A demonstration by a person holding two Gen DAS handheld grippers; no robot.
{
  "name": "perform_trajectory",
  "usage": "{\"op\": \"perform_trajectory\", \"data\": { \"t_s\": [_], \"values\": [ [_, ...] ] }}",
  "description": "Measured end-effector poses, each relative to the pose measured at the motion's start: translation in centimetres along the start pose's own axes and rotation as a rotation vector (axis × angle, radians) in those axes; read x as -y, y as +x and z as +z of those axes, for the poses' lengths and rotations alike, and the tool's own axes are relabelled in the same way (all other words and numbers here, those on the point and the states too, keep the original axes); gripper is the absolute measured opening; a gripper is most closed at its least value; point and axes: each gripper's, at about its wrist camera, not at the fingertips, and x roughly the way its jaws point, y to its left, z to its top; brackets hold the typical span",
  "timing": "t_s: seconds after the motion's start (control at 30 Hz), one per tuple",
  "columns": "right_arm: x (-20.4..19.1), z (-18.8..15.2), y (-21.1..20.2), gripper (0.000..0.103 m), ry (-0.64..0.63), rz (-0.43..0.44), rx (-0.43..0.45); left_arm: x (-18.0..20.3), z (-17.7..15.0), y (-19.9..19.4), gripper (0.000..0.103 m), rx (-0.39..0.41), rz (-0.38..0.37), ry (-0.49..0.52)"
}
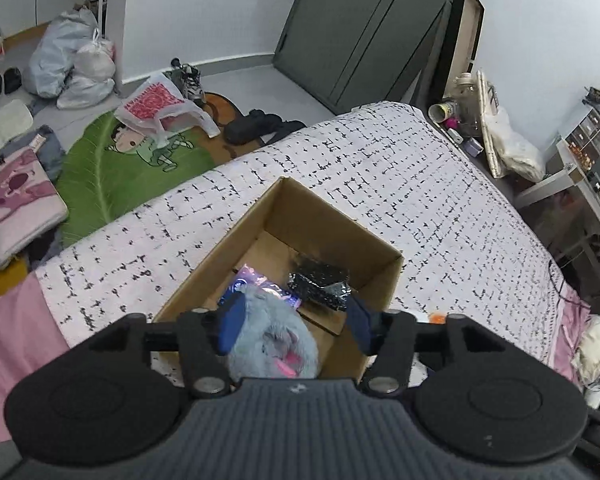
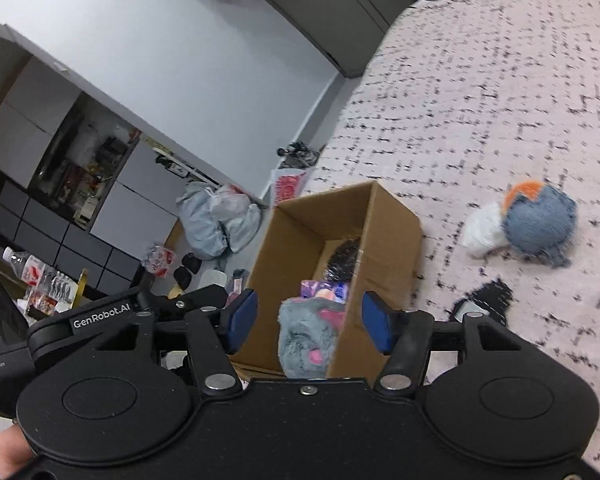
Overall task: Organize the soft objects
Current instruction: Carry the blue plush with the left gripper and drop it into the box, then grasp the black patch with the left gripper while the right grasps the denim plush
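The grey plush (image 1: 274, 340) sits partly hidden inside the cardboard box (image 1: 332, 216), its orientation unclear. The left gripper (image 1: 294, 320) and right gripper (image 2: 308, 320) both gape wide, holding nothing.

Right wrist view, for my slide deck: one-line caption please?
Open right gripper above a cardboard box holding a grey plush toy; another toy waits on the bed.

Matt cardboard box (image 1: 380, 280) holds a fluffy grey plush (image 1: 274, 336).
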Motion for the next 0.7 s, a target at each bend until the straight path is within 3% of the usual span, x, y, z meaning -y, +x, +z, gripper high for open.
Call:
{"op": "perform_trajectory", "data": {
  "t_s": [0.3,0.7],
  "values": [
    [1.9,0.5,-1.7,0.063,0.055,-0.07,-0.033,1.7,-0.6,-0.3,0.07,0.004,0.0,0.021],
    [6.5,1.2,-4.7,0.063,0.23,-0.126,0.005,5.5,-2.6,-0.2,0.071,-0.006,-0.031,0.046]
  ]
}}
